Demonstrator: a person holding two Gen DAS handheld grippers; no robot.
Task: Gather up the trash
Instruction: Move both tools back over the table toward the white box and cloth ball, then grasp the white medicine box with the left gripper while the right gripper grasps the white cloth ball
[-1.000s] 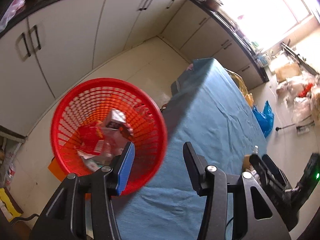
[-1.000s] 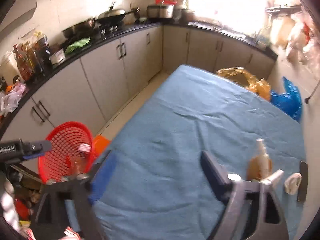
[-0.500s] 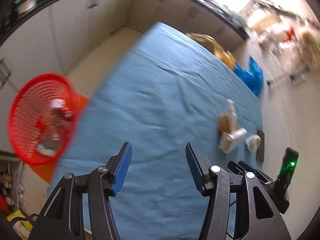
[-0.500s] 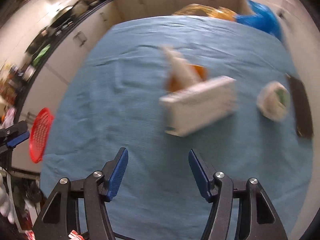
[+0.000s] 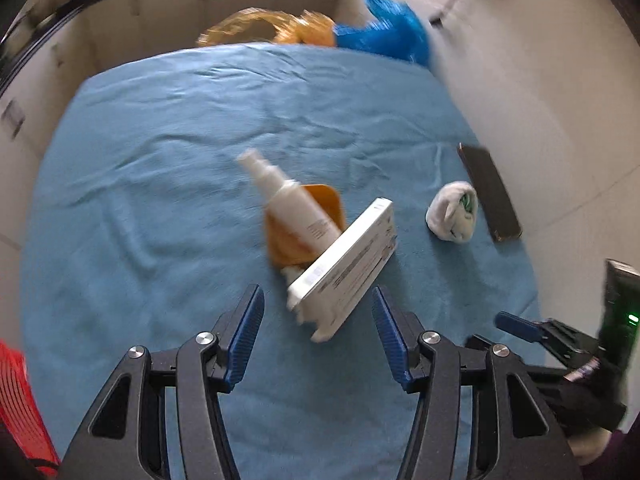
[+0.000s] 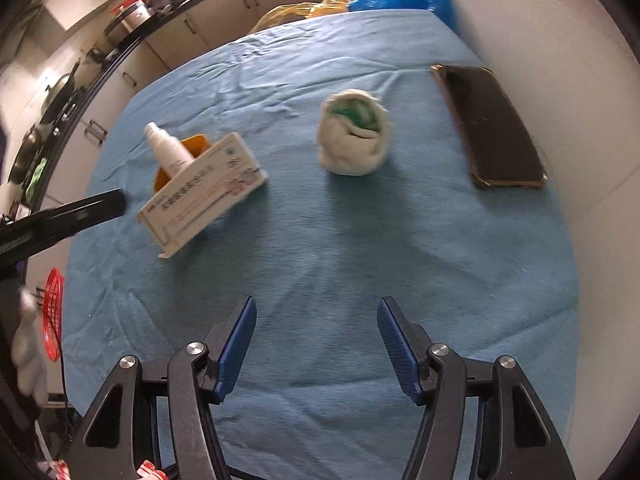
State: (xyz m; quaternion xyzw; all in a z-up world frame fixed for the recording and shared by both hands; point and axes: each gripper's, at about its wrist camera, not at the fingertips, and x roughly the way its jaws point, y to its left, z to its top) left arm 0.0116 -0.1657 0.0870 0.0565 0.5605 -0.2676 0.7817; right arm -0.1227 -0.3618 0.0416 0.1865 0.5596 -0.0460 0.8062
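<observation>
the left claw (image 5: 318,344) hangs spread and empty just before the white carton (image 5: 344,268), which leans on a spray bottle (image 5: 290,198) mid-bench (image 5: 160,200). the carton looks light and crushable; gripping its long flat faces seems best. the right claw (image 6: 316,344) is spread too, empty.

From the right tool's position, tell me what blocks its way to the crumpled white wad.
Nothing visible does. The right tool stands open over bare blue cloth, and the crumpled white wad lies straight ahead. The white box and the phone lie off to either side.
</observation>
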